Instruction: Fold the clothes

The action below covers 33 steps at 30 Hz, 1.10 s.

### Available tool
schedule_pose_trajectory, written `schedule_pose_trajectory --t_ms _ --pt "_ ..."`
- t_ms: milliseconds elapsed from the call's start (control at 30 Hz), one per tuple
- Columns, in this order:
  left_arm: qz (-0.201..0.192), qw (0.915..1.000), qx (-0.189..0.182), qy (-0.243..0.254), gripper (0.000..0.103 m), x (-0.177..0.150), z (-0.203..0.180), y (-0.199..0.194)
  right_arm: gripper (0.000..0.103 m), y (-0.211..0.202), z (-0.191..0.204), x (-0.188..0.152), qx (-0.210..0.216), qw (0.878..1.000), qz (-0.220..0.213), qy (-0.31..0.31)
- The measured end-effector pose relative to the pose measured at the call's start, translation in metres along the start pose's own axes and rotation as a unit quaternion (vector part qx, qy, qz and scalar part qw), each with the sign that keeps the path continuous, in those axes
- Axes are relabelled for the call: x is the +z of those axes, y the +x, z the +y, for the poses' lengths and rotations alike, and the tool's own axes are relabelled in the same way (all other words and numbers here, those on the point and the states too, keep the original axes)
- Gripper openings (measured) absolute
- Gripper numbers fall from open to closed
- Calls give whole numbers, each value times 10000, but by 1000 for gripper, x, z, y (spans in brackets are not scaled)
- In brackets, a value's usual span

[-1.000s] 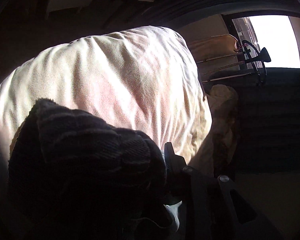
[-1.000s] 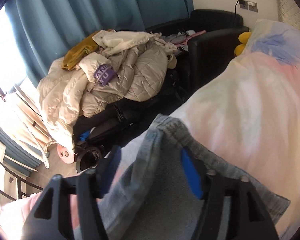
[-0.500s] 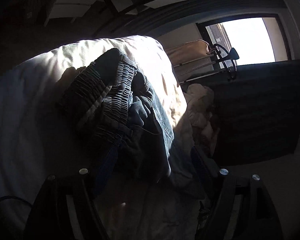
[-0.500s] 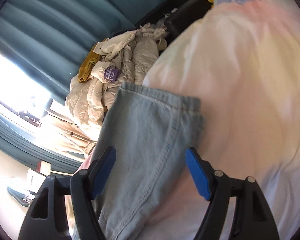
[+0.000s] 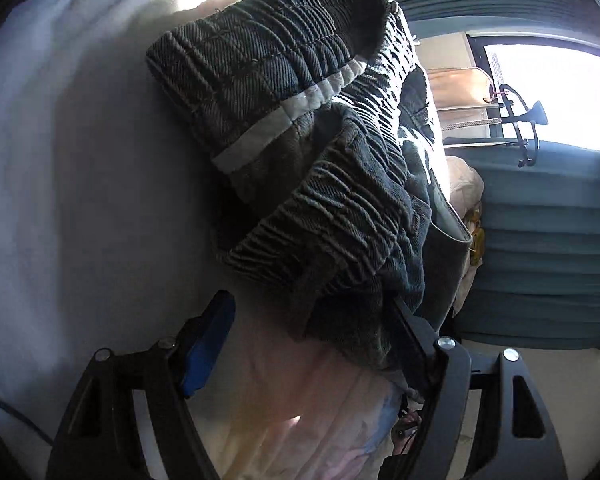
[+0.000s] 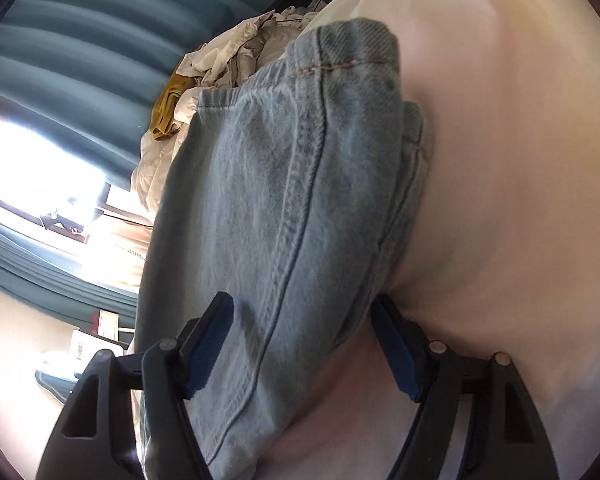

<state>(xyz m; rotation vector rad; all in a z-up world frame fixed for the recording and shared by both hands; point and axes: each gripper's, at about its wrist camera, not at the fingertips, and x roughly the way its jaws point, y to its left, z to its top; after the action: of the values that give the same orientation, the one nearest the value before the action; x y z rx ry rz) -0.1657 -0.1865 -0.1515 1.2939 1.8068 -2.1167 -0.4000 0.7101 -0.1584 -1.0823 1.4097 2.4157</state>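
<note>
Item: one pair of jeans (image 6: 284, 216), light blue denim, lying on a bed with a pale pastel duvet (image 6: 500, 160). Elastic waistband (image 5: 284, 92) bunched and rumpled, in shadow in the left wrist view, its pale inner lining turned out.

Left claw (image 5: 312, 344): jaws closing a little from their widest; the crumpled waistband end lies between them, draped against the right-side finger, with the blue pad (image 5: 208, 344) on the other side standing clear of the cloth. No pinch visible.

Right claw (image 6: 304, 344): jaws wide, straddling the denim; both blue pads sit just beside the cloth edges without pressing. Nothing held.

Key relation: in the right wrist view the garment runs straight ahead of the claw, its long axis and side seam (image 6: 300, 200) in line with the fingers, ending at a stitched hem (image 6: 352, 52) at the far end. The left claw sits at the waistband, the right claw over the leg portion; each is directly above its own stretch of cloth, so neither is plainly nearer.

Judgement: garment laid out but not yet folded flat; waistband needs smoothing first.

Surroundings: teal curtains (image 6: 80, 40), bright window (image 5: 552, 92), heap of cream and mustard clothes (image 6: 204, 80) beyond the bed
</note>
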Motion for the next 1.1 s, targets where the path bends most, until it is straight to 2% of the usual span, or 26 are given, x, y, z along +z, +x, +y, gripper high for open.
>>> schedule_pose_trajectory --t_ms 33,167,233,267,300,367,400,567,633,733,833,967,1100 --pt "-70 10000 -40 -14 69 2 -1 3 74 5 -1 2 3 10000 -66 13" --pt "-276 9995 117 57 61 6 -10 8 73 8 6 5 -140 9991 -353 -180" --pt "-354 9993 127 69 50 7 -13 4 58 2 9 5 -284 9984 -476 -129" --pt "-394 9991 113 81 46 7 -14 1 42 -3 11 6 -328 9979 -537 -118" --pt "-430 9990 84 93 42 7 -15 -2 32 -9 13 6 -371 9975 -599 -107" --pt "-485 9988 -41 90 37 7 -15 -9 17 -21 18 8 -421 9965 -701 -152" --pt "-496 9987 -86 102 35 7 -16 -13 14 -29 22 8 -411 9962 -752 -180" --pt "-533 9977 -351 226 29 9 -27 -42 9 -82 45 0 -342 9933 -1042 -357" --pt "-649 9960 -435 438 28 14 -37 -61 8 -109 53 -6 -248 9922 -1144 -436" --pt "-938 9905 -381 925 26 22 -53 -92 8 -153 59 -18 -141 9912 -1207 -515" --pt "-945 9892 -389 1048 26 29 -51 -115 8 -204 53 -37 53 9910 -1229 -528" --pt "-776 9899 -283 1154 26 27 -29 -131 8 -276 23 -85 302 9911 -1211 -459" --pt "-459 9910 -102 1251 27 27 3 -137 8 -332 -43 -132 298 9937 -1072 -141"
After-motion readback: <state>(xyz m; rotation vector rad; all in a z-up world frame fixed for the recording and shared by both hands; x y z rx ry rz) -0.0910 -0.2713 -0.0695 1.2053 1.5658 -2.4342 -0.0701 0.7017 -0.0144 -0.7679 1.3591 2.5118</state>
